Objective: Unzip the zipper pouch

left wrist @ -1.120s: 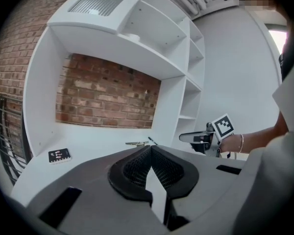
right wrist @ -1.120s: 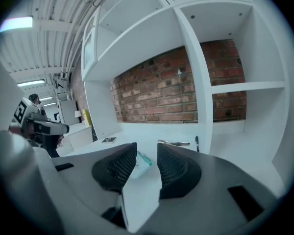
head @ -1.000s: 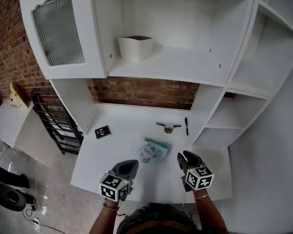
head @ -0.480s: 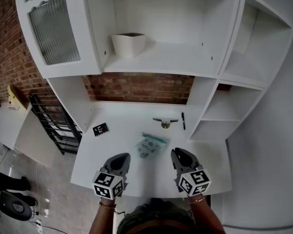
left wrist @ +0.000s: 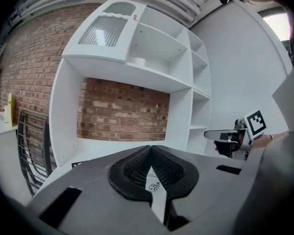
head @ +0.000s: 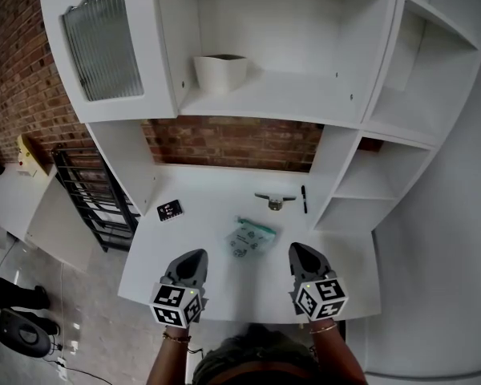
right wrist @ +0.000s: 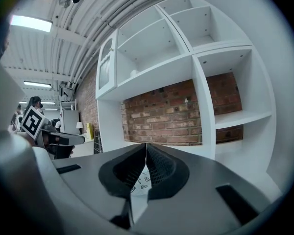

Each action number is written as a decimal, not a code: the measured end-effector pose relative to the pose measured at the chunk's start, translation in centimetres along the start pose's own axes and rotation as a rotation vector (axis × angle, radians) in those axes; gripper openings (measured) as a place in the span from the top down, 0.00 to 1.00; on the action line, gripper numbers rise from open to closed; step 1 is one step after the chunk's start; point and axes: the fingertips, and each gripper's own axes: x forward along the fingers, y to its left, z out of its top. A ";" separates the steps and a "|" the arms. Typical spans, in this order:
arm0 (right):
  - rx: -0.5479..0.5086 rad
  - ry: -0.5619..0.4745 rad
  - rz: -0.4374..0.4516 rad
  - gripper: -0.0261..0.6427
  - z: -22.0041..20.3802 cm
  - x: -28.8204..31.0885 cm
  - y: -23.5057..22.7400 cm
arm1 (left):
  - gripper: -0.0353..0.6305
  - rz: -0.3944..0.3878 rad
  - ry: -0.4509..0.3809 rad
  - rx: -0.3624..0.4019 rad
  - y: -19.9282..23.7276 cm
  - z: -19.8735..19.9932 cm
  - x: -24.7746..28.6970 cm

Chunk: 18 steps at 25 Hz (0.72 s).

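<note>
Right gripper [head: 301,253] jaws, apart a second ago, have just closed and now meet on nothing, left gripper [head: 195,255] jaws likewise pressed together empty, both short of the zipper pouch [head: 248,237] lying flat on the desk [head: 204,219]; risk: tugging its zipper unanchored likely drags the light pouch.

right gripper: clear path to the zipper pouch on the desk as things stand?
Probably yes. The zipper pouch lies flat on the desk just ahead and left of the right gripper, nothing between them. Its jaws have just closed, empty, so they must reopen first.
</note>
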 end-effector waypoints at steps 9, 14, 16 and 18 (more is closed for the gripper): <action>-0.020 0.034 0.035 0.96 -0.8 0.8 0.7 | 0.94 0.010 -0.002 -0.013 -0.3 -0.6 -0.1; -0.023 0.058 0.050 0.96 -1.4 1.4 1.0 | 0.94 0.022 0.010 -0.020 -0.1 -1.2 -0.2; -0.027 0.062 0.055 0.96 -1.4 1.6 1.0 | 0.94 0.027 0.011 -0.021 0.1 -1.2 -0.3; -0.031 0.066 0.059 0.96 -1.6 1.8 0.9 | 0.94 0.035 0.011 -0.023 0.2 -1.3 -0.3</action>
